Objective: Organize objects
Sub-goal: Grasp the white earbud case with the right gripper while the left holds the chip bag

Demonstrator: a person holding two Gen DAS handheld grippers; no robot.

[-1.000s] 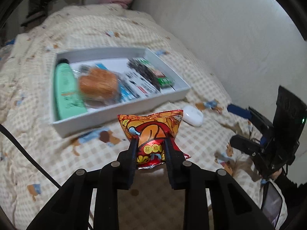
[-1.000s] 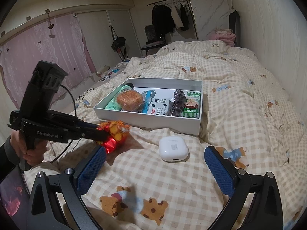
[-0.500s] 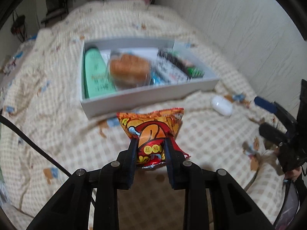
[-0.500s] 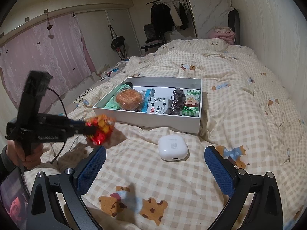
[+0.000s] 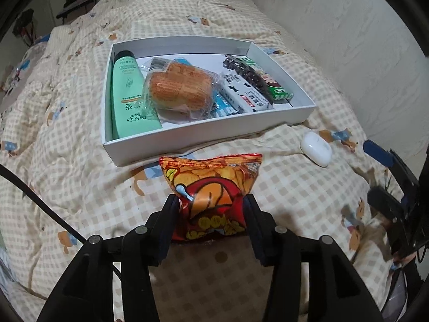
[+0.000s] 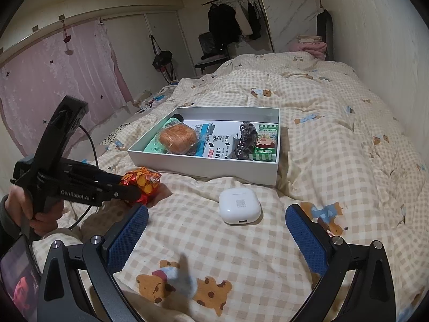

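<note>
my left gripper (image 5: 210, 209) has its two black fingers squeezed on a red and orange snack bag (image 5: 211, 190), one on each side, and the bag puffs up between them. i hold the bag up over the checked bear quilt (image 5: 67, 145), just in front of the near wall of the white box (image 5: 187, 134). the bag is not in the box yet. inside the box, a green bottle (image 5: 128, 99) lies flat along the left side. next to it is a bun in a clear wrapper (image 5: 179, 88). then comes a white packet with black marks (image 5: 244, 91), a dark hair clip (image 5: 246, 73) and a green packet (image 5: 276, 86) at the right end. something blue and white pokes out from under the bun, but i cannot tell what it is. a white earbud case (image 6: 239, 206) sits shut on the quilt, close to the box's near right corner and not touching it. my right gripper (image 6: 217, 237) is wide open with nothing in it, and its blue pads (image 6: 127, 237) hang low over the quilt, with the earbud case a bit ahead between them. from that side i can see my left hand (image 6: 32, 209) holding the black handle, with the snack bag at its tip.
</note>
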